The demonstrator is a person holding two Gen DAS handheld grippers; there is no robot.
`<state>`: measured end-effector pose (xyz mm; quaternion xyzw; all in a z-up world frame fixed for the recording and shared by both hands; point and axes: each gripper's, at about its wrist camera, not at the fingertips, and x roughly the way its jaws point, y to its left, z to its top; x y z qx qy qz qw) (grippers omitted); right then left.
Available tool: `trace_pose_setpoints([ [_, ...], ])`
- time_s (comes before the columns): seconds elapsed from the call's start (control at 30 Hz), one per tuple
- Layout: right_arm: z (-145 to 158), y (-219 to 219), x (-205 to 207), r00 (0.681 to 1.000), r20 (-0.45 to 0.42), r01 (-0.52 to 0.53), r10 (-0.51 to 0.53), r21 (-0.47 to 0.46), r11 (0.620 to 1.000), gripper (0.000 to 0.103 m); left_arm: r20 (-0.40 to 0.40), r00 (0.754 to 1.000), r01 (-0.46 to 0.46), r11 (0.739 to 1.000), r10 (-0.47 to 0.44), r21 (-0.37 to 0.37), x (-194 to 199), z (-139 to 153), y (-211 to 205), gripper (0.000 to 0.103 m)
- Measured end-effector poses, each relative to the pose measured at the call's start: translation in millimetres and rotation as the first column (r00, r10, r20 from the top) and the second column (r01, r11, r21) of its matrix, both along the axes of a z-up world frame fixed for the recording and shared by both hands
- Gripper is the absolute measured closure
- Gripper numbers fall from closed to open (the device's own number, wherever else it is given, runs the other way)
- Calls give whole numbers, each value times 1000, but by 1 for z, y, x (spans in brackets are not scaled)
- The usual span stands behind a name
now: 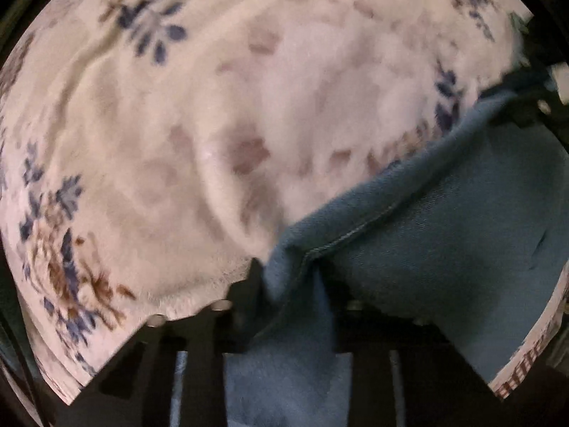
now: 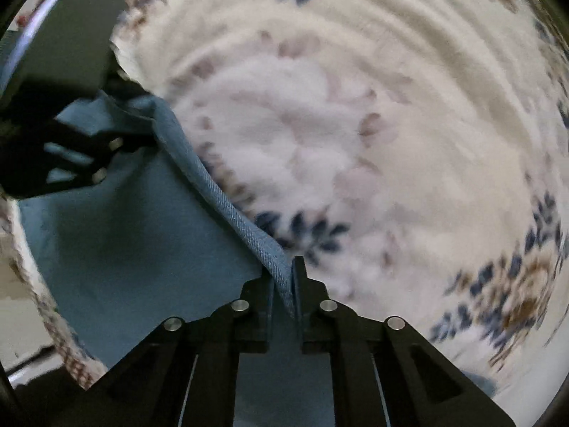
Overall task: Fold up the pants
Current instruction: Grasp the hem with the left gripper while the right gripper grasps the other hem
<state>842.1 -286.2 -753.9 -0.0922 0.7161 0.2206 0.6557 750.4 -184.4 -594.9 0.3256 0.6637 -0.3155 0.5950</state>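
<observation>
Blue denim pants (image 2: 135, 235) lie spread on a white fleece blanket (image 2: 373, 149) printed with blue and brown flowers, as two hand-held grippers pinch the same raised edge of the cloth from opposite ends.

In the right wrist view, the right gripper (image 2: 284, 295) points down at the blanket with its black fingers (image 2: 302, 284) drawn together on a folded ridge of denim; the twill edge runs straight up out of the narrow gap between the pads and climbs toward the upper left. The flat body of the pants lies to the left of that ridge, the bare blanket to the right. At the far end of the ridge, at the left of the picture, the left gripper (image 2: 121, 142) shows as a dark shape bearing on the bunched cloth.

In the left wrist view, the left gripper (image 1: 284, 284) is likewise closed on the pants (image 1: 444, 235): a stitched seam and a fold of blue cloth pass between the fingers and hang down over the gripper's body toward the camera. The seam line runs from the fingertips toward the upper right, where part of the right gripper (image 1: 544, 103) is just visible at the picture's edge. The blanket (image 1: 177, 142) fills the left and top of this view, blurred.
</observation>
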Motion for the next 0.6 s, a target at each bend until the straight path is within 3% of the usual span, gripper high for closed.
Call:
trace_pose_setpoints([
  [0.07,12,-2,-16,999,42,20,-21,19,1000,97,26,999,-19,999,20,-38,-5,23,8,94],
  [0.23,64,-1,-78,989,130,60,-66,47,997,97,96,990,-89,984,105,-156,-39,96,37,95],
  [0.37,109,19,-136,978,167,116,-127,74,990,97,86,962,-232,944,258,-235,-97,149,68,96],
  [0.47,126,25,-195,974,151,154,-168,103,983,98,39,923,-361,898,382,-251,-167,153,83,96],
  [0.6,108,32,-276,965,32,253,-259,128,959,97,-58,848,-527,825,527,-204,-245,107,96,95],
])
